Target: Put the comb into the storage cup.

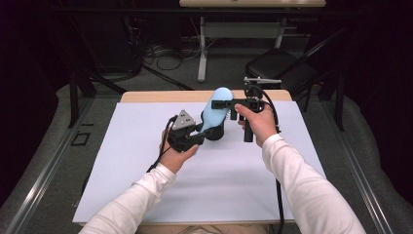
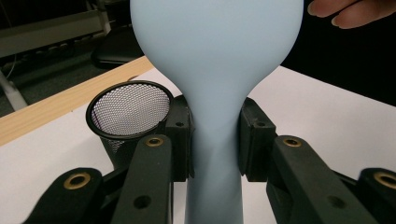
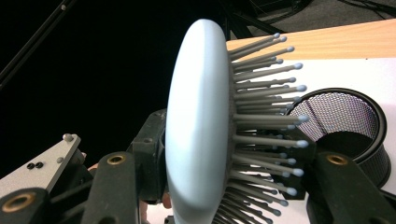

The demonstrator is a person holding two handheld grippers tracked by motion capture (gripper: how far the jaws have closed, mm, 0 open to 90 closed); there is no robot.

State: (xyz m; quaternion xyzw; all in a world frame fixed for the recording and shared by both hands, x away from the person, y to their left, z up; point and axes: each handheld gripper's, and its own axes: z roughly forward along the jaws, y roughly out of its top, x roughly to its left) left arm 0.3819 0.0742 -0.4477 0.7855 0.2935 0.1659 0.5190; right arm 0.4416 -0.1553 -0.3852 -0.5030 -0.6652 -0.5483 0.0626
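Sleeved forearms come in low in the high view, each hand bearing a hand-held gripper above the white counter (image 1: 146,175). Left hand-held gripper (image 1: 203,132) is closed partway, pads pressed on either side of the neck of the pale blue brush (image 1: 214,109); its own view shows the handle (image 2: 215,154) rising between the jaws and flaring into the smooth back of the head. Right hand-held gripper (image 1: 219,103) is nearly shut across the brush head, one jaw on the smooth back, the other in among the bristles (image 3: 266,116), as its view shows. Brush is held off the counter between both, head up and tilted away from the person, just above the black mesh cup (image 1: 214,131). Bristles, grey with pale tips, are plain in the right gripper view; the left gripper view gives the back alone, plus fingertips (image 2: 355,11) at top right. Cup stands upright, open mouth up, beside the left jaws (image 2: 128,112) and beyond the bristles (image 3: 345,126).
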